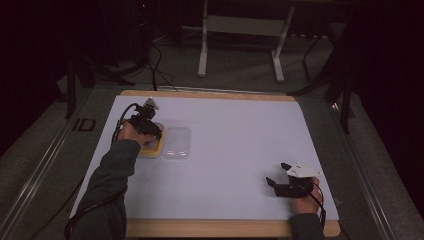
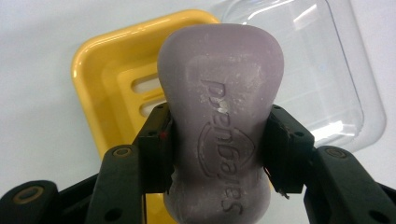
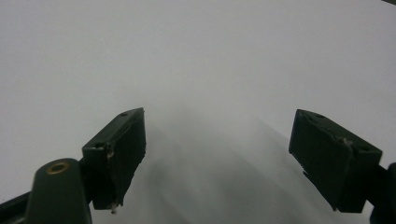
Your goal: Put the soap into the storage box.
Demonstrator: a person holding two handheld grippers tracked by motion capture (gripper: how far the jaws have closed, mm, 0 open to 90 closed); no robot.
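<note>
Purple soap bar (image 2: 219,135) is pinched at its waist between the left gripper's (image 2: 219,149) pads, hanging over the yellow soap dish (image 2: 107,79) near the tabletop's (image 1: 240,145) left edge. The left gripper view picks out embossed lettering and the dish slots; the high view doesn't. Clear lid (image 1: 177,143) lies just beside the dish. Right gripper (image 1: 278,173), jaws spread wide and holding nothing, sits near the front right corner.

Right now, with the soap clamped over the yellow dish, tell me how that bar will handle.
The purple soap bar looks rigid: it keeps its shape where the left gripper pinches its narrowed waist. Its smooth, rounded surface may slip between the fingers. Being flat-faced, it should lie steady in the yellow dish, not roll.
</note>
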